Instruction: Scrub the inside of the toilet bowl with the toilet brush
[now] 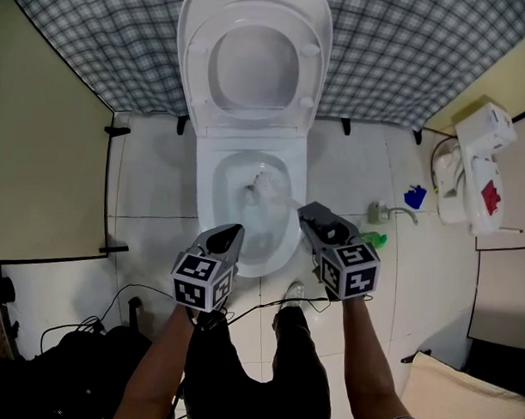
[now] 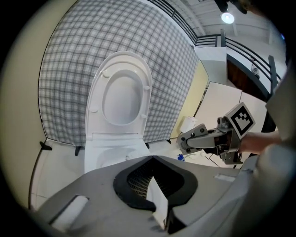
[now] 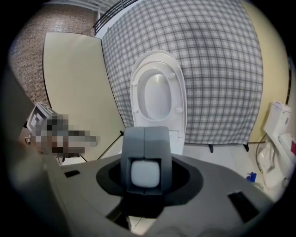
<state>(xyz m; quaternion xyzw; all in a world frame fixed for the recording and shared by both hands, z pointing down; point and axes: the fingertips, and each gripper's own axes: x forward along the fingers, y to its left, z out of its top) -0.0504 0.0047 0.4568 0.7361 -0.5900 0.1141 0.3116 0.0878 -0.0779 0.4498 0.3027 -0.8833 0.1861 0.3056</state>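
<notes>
The white toilet (image 1: 247,165) stands with lid and seat (image 1: 255,62) raised against the back. In its bowl (image 1: 274,239) the toilet brush's white head (image 1: 263,187) rests near the far wall, and its pale handle (image 1: 287,201) slants back into my right gripper (image 1: 304,211). In the right gripper view the two grey jaws are clamped round the white handle end (image 3: 145,173), so my right gripper (image 3: 145,134) is shut on it. My left gripper (image 1: 234,232) hovers over the bowl's front left rim, its tip drawn together with nothing held. It shows as a grey peak (image 2: 152,159) in its own view.
A plaid cloth (image 1: 105,44) hangs behind the toilet, with a beige panel (image 1: 41,154) at the left. White fixtures (image 1: 475,164), a blue item (image 1: 415,198) and a green one (image 1: 373,239) lie at the right. Cables and a black bag (image 1: 77,361) sit by the person's legs (image 1: 265,368).
</notes>
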